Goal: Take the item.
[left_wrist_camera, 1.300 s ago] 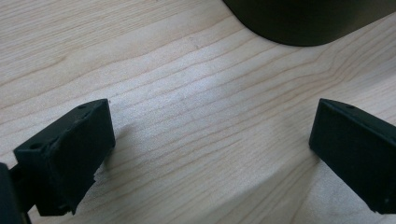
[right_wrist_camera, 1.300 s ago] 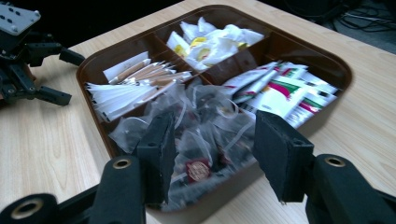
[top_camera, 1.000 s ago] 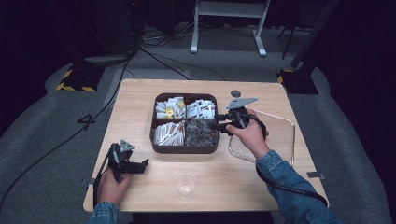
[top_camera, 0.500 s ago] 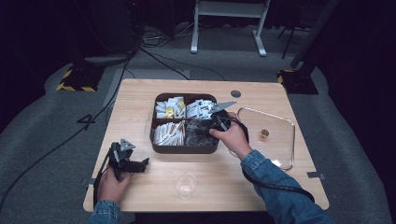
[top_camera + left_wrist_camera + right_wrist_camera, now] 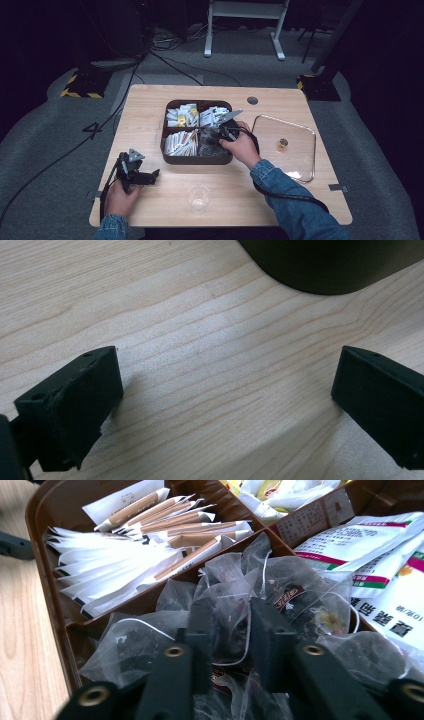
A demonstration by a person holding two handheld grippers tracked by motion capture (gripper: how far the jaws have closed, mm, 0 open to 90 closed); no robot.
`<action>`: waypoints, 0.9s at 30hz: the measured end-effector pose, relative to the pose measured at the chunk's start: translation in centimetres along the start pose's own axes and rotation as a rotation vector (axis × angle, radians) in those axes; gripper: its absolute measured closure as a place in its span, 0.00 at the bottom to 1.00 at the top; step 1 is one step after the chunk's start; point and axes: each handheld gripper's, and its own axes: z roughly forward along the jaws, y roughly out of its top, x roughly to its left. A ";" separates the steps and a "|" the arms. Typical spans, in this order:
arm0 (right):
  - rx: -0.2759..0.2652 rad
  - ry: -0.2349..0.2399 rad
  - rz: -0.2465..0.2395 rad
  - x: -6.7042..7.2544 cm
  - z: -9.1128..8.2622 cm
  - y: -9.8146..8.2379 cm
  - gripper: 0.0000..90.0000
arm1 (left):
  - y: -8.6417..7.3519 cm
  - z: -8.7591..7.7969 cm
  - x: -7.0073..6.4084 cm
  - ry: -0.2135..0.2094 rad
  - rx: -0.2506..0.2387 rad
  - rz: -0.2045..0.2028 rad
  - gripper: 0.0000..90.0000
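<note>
Left hand: the left gripper (image 5: 145, 176) is lying low over the wooden table (image 5: 150, 105), near its front-left edge, jaws standing wide apart with nothing between them.
Open room: bare wood is stretching between that gripper and the brown divided box (image 5: 165, 146).
Glass cup: a clear cup (image 5: 198, 198) is standing near the front edge.
Right hand: the right gripper (image 5: 231, 630) is reaching into the box's near-right compartment, its jaws having just been closing, now pinching a clear crinkly tea bag (image 5: 227, 610).
Right side: a glass lid (image 5: 295, 160) is lying flat.
</note>
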 end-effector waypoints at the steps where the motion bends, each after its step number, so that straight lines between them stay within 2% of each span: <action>1: -0.001 -0.007 -0.007 0.1 -0.1 0.0 0.84 | 0.0 0.0 0.0 -0.001 0.000 0.002 0.00; 5: -0.016 -0.013 -0.010 0.2 -0.3 0.0 0.86 | 0.0 0.0 0.0 0.000 0.000 0.000 0.00; 12: -0.065 0.019 0.015 0.1 -1.4 0.2 0.88 | 0.0 0.0 0.0 -0.001 0.000 0.002 0.00; 16: -0.099 0.043 0.030 0.2 -2.4 0.4 0.88 | 0.0 0.0 0.0 -0.001 0.000 0.002 0.00; 20: -0.145 0.087 0.058 0.2 -3.5 0.5 0.89 | 0.0 0.0 0.0 -0.001 0.000 0.002 0.00; 27: -0.191 0.123 0.043 0.8 -5.2 0.7 0.90 | 0.0 0.0 0.0 0.000 0.000 0.000 0.00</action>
